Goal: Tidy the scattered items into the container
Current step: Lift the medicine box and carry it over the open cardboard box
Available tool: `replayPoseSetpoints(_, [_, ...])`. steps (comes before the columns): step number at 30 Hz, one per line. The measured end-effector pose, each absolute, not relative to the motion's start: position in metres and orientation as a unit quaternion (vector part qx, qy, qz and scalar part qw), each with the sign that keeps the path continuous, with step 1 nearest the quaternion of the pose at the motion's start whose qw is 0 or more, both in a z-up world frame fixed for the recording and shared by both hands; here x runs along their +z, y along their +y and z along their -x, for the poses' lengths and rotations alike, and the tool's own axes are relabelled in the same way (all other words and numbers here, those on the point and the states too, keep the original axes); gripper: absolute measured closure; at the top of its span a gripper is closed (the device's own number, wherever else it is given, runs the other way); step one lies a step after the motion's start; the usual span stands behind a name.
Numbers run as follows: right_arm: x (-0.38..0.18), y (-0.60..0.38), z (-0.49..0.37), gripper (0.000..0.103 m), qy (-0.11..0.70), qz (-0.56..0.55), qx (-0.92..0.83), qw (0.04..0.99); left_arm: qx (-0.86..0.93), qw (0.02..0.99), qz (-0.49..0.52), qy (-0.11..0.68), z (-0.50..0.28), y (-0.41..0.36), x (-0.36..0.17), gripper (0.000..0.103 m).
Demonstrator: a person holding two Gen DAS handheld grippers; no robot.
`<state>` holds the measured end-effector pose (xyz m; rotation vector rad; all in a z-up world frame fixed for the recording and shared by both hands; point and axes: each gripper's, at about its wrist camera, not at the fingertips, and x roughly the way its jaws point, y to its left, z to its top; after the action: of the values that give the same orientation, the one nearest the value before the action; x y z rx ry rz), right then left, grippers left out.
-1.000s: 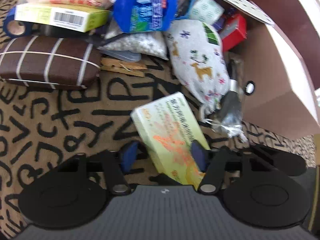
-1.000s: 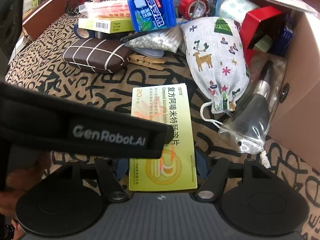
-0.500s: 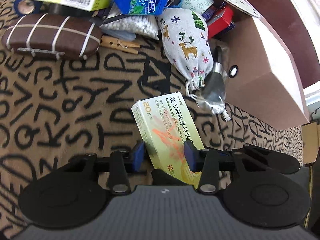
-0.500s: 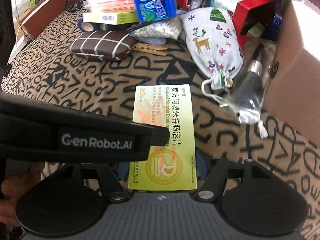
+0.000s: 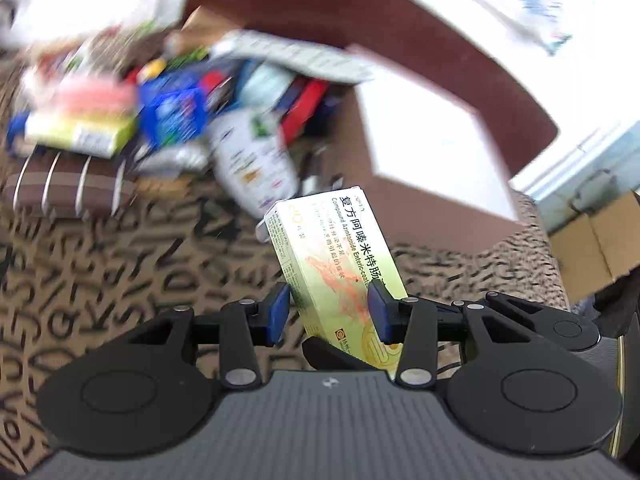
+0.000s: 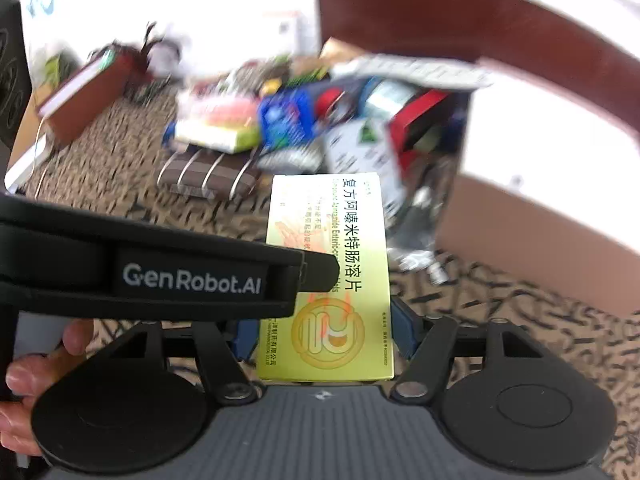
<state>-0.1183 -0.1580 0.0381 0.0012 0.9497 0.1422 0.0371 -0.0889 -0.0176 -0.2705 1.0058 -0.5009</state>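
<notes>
A yellow-green medicine box (image 5: 336,264) is held by both grippers, lifted above the patterned cloth and tilted. My left gripper (image 5: 327,310) is shut on its sides. My right gripper (image 6: 325,334) is shut on its near end (image 6: 332,280). The left gripper's black body (image 6: 160,276) crosses the right wrist view. The cardboard box container (image 5: 420,168) lies on its side ahead and to the right, its opening full of items. The background is motion-blurred.
A pile spills from the box mouth: a printed cloth pouch (image 5: 252,160), a brown checked case (image 5: 68,184), a blue pack (image 5: 172,116), a green-yellow carton (image 5: 76,134) and a bagged brush (image 6: 416,208). A brown book (image 6: 80,92) lies far left.
The medicine box has been lifted off the cloth and raised with both grippers; the views tilted up and blurred. The left jaws stayed closed on it.
</notes>
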Motion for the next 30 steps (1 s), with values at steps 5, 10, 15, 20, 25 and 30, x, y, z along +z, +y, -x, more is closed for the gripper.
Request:
replayPoseSetpoints(5, [0.064, -0.182, 0.113, 0.038, 0.424, -0.005, 0.047, 0.904, -0.253, 0.854, 0.108, 0.442, -0.045, -0.111, 0.009, 0.06])
replayPoseSetpoints(10, [0.082, -0.22, 0.091, 0.038, 0.397, -0.003, 0.034, 0.917, -0.264, 0.864, 0.097, 0.417, -0.08, -0.15, 0.021, 0.06])
replayPoseSetpoints(15, [0.089, -0.269, 0.055, 0.038, 0.385, -0.005, 0.021, 0.923, -0.276, 0.868, 0.093, 0.402, -0.119, -0.192, 0.023, 0.06])
replayPoseSetpoints(20, [0.083, -0.312, 0.024, 0.038, 0.386, -0.008, 0.011, 0.922, -0.281, 0.871, 0.082, 0.395, -0.149, -0.233, 0.014, 0.06])
replayPoseSetpoints(25, [0.07, -0.342, -0.002, 0.038, 0.395, -0.011, 0.012, 0.919, -0.276, 0.867, 0.087, 0.404, -0.177, -0.259, -0.001, 0.06])
replayPoseSetpoints(30, [0.05, -0.364, -0.026, 0.038, 0.415, -0.02, 0.016, 0.909, -0.271, 0.86, 0.089, 0.424, -0.198, -0.275, -0.023, 0.06])
